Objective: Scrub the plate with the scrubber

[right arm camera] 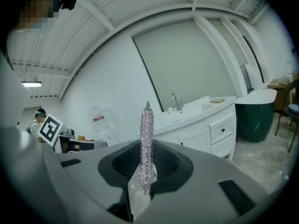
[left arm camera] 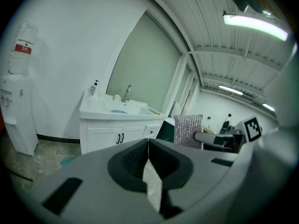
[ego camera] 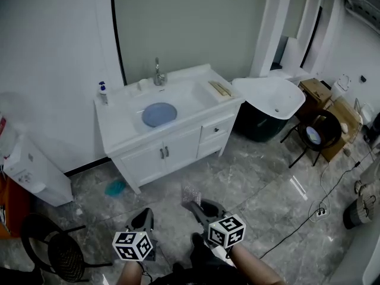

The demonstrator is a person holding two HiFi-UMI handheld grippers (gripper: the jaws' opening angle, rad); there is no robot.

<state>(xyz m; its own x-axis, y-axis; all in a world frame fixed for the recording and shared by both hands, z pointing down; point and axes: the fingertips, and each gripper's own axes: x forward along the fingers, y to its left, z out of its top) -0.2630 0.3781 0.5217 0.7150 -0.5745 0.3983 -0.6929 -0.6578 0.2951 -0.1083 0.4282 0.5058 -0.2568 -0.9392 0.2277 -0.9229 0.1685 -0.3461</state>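
A blue plate [ego camera: 159, 114] lies in the basin of a white vanity [ego camera: 178, 141] across the room; in the left gripper view the plate [left arm camera: 119, 111] shows as a thin blue sliver. My right gripper [ego camera: 194, 205] is shut on a silver sparkly scrubber [ego camera: 190, 194], held low over the floor, well short of the vanity. That scrubber [right arm camera: 147, 141] stands edge-on between the jaws in the right gripper view. The left gripper view also catches the scrubber [left arm camera: 188, 130] to its right. My left gripper [ego camera: 142, 215] is beside the right one, shut, with nothing between its pads [left arm camera: 148, 146].
On the vanity stand a faucet [ego camera: 158, 73] and a soap bottle [ego camera: 103, 91]. A water dispenser [ego camera: 27, 165] is at left, a white tub [ego camera: 272, 97] and a chair [ego camera: 320, 130] at right. A teal object [ego camera: 115, 187] lies on the marble floor. A black chair [ego camera: 56, 249] is near left.
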